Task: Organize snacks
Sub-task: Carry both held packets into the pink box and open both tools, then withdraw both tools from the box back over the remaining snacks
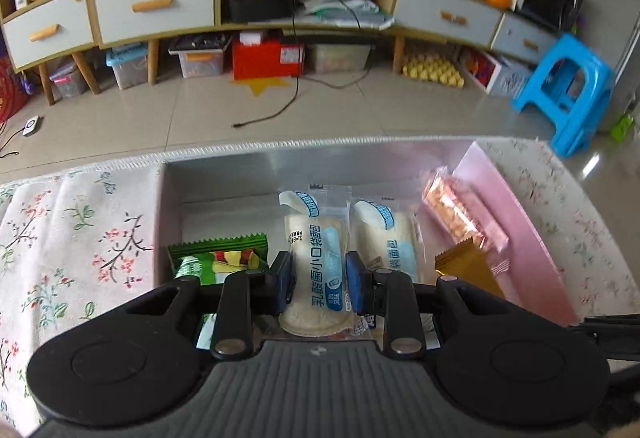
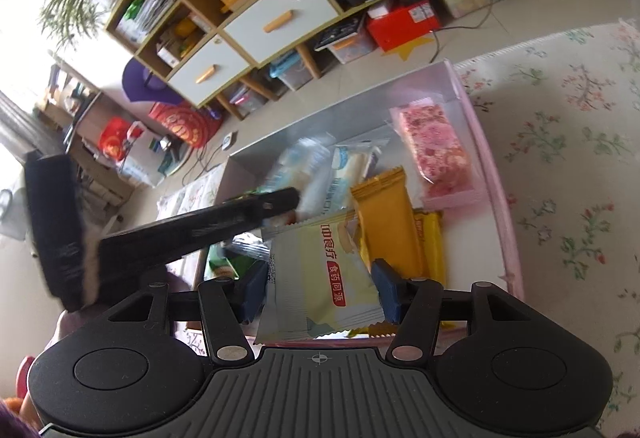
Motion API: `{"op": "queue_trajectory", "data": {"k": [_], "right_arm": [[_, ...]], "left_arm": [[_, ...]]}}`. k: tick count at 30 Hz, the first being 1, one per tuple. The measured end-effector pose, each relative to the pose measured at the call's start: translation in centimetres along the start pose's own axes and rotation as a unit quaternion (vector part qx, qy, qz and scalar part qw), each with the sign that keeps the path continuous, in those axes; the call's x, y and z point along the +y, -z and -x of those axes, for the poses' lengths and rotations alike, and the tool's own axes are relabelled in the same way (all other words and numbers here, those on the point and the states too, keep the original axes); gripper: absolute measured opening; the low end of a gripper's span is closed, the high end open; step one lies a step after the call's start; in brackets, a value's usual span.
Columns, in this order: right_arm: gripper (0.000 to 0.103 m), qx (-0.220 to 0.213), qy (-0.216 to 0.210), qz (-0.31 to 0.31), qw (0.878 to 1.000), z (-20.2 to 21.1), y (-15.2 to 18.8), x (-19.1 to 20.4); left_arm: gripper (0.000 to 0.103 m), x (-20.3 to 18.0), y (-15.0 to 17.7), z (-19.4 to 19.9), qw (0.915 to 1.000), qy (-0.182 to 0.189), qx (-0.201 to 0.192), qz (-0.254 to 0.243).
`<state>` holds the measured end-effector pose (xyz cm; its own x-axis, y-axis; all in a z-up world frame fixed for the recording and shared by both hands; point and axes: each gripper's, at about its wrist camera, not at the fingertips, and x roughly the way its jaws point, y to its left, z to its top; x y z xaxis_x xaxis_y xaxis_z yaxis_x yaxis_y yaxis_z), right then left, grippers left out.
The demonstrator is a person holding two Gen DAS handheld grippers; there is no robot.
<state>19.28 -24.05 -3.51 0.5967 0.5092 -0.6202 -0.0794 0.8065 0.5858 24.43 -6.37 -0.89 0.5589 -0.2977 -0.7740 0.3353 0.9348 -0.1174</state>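
A pink box [image 1: 516, 222] on the flowered cloth holds snacks. My left gripper [image 1: 320, 286] is shut on a white bread packet [image 1: 314, 258] with blue print, held over the box. A second bread packet [image 1: 386, 234], a pink bar [image 1: 456, 213], a gold packet [image 1: 468, 270] and a green packet [image 1: 218, 258] lie inside. My right gripper [image 2: 320, 290] is shut on a pale yellow snack packet [image 2: 316, 278] above the box's near edge [image 2: 512, 238]. The left gripper's arm [image 2: 192, 230] shows to the left, with the gold packet [image 2: 386, 222] and pink bar [image 2: 434, 145] beyond.
A flowered cloth [image 1: 72, 234] covers the table around the box. Beyond the table edge are a tiled floor [image 1: 340, 109], a long cabinet with drawers [image 1: 152, 5] and a blue stool [image 1: 568, 89].
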Motion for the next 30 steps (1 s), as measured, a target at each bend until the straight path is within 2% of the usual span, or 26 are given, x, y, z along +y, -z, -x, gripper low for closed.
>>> {"op": "queue_trajectory", "data": {"k": [8, 9, 10, 11, 12, 16, 18, 22, 24, 28, 30], "right_arm": [[0.059, 0.010, -0.004, 0.016, 1.000, -0.5, 0.2, 0.3], [0.066, 0.009, -0.004, 0.012, 1.000, -0.4, 0.1, 0.3], [0.071, 0.007, -0.006, 0.008, 1.000, -0.2, 0.1, 0.2], [0.077, 0.005, -0.009, 0.006, 1.000, -0.1, 0.0, 0.2], [0.078, 0.005, -0.013, 0.007, 1.000, 0.1, 0.0, 0.1], [0.078, 0.003, -0.008, 0.011, 1.000, 0.9, 0.0, 0.0], [0.078, -0.002, -0.003, 0.013, 1.000, 1.6, 0.0, 0.0], [0.083, -0.015, 0.008, 0.008, 1.000, 3.2, 0.3, -0.1], [0.083, -0.017, 0.014, 0.006, 1.000, 4.0, 0.5, 0.0], [0.083, -0.016, 0.028, 0.011, 0.999, 5.5, 1.0, 1.0], [0.088, -0.018, 0.038, 0.023, 0.999, 6.4, 1.4, 1.8]], "left_arm": [[0.027, 0.5, -0.1, -0.3, 0.9997, 0.010, -0.018, 0.009], [0.028, 0.5, 0.1, -0.1, 0.9996, 0.010, -0.027, 0.007], [0.030, 0.5, 0.1, 0.2, 0.9993, 0.009, -0.035, 0.006], [0.036, 0.5, 0.1, 0.5, 0.9992, 0.010, -0.039, 0.005], [0.041, 0.6, 0.1, 0.9, 0.9989, 0.013, -0.043, 0.008], [0.049, 1.2, -0.1, 2.6, 0.9979, 0.025, -0.050, 0.033], [0.061, 1.0, -0.2, 3.5, 0.9975, 0.021, -0.056, 0.039], [0.068, 0.6, -0.1, 5.6, 0.9971, 0.020, -0.063, 0.038], [0.076, 0.3, 0.3, 6.7, 0.9972, 0.014, -0.064, 0.036], [0.084, -0.2, 1.4, 8.1, 0.9978, 0.008, -0.053, 0.038], [0.088, -0.6, 2.1, 8.7, 0.9981, 0.004, -0.049, 0.037]]}}
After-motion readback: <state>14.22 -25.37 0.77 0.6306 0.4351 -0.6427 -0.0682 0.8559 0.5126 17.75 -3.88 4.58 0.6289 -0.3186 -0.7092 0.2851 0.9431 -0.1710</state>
